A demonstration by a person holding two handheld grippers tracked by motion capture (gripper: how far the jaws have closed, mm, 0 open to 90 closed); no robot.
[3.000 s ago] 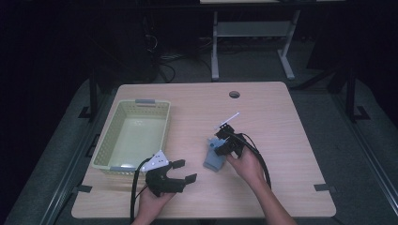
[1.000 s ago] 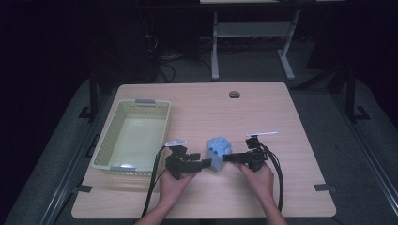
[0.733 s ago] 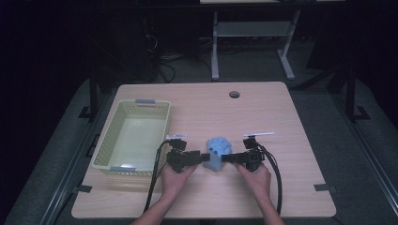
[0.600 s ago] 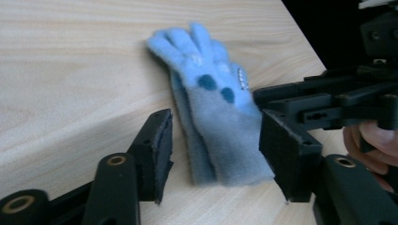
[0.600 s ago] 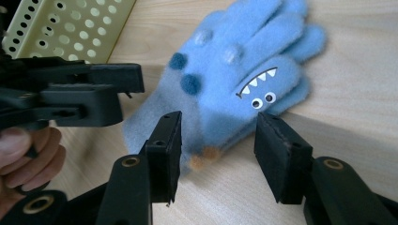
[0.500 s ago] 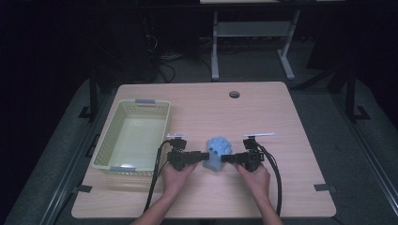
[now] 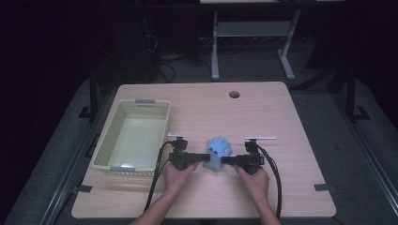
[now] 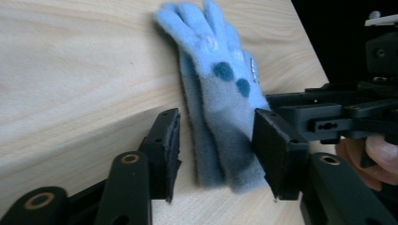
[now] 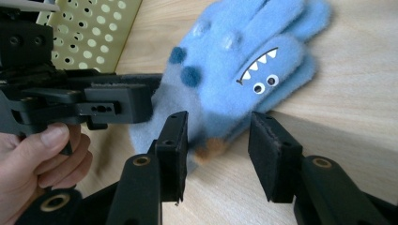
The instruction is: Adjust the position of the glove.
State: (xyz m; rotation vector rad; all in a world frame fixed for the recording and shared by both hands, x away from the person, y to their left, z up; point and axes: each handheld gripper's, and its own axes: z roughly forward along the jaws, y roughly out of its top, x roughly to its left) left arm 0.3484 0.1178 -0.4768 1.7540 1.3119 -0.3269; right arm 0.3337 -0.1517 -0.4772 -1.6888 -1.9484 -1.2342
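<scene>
A fuzzy light-blue fleece glove with dark blue spots (image 7: 219,151) lies on the pale wood-grain counter (image 7: 281,122), just right of the pale yellow perforated plastic basket (image 7: 133,136), with its fingers pointing away from the person. The left tool (image 7: 205,158) and the right tool (image 7: 224,160) face each other across the glove's cuff end, each held in a hand. In the left gripper view the left tool (image 8: 217,150) has its jaws partly open and has just been closing; the cuff (image 8: 220,140) sits between the pads, the right pad touching or nearly touching the fleece and the left pad a little apart from it, so no firm pinch shows. In the right gripper view the right tool (image 9: 217,154) is likewise partly open and has just been closing, with the cuff's edge and a small orange patch (image 9: 209,149) between its jaws; whether the pads press cannot be told. That view shows the glove's monster face (image 9: 260,70): white zigzag teeth and two googly eyes. No brand, label or writing can be read anywhere.
</scene>
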